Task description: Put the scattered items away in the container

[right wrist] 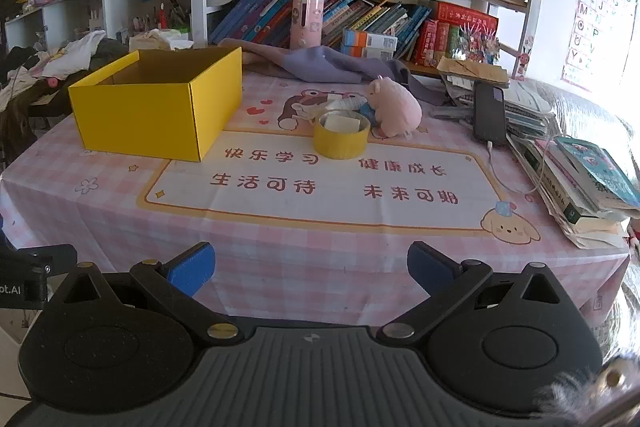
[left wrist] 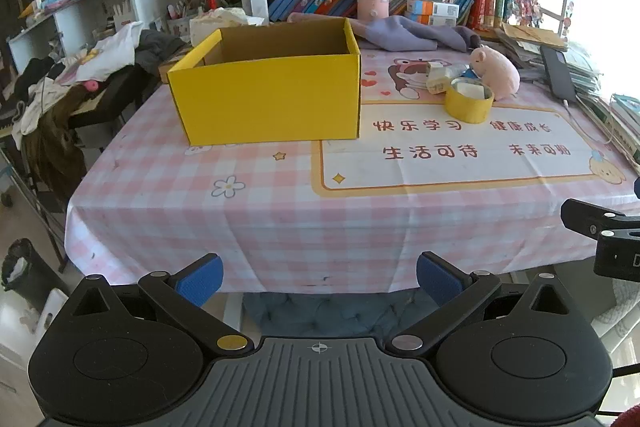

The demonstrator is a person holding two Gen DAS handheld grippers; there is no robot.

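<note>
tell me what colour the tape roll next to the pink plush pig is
Yellow; the tape roll shows best in the right wrist view.

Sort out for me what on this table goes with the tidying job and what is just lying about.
For the job:
yellow box, open on top
yellow tape roll
pink plush pig
small white and blue items behind the roll

Lying about:
phone on its cable
purple cloth
book stack at the table's right edge
pink cylinder
</note>
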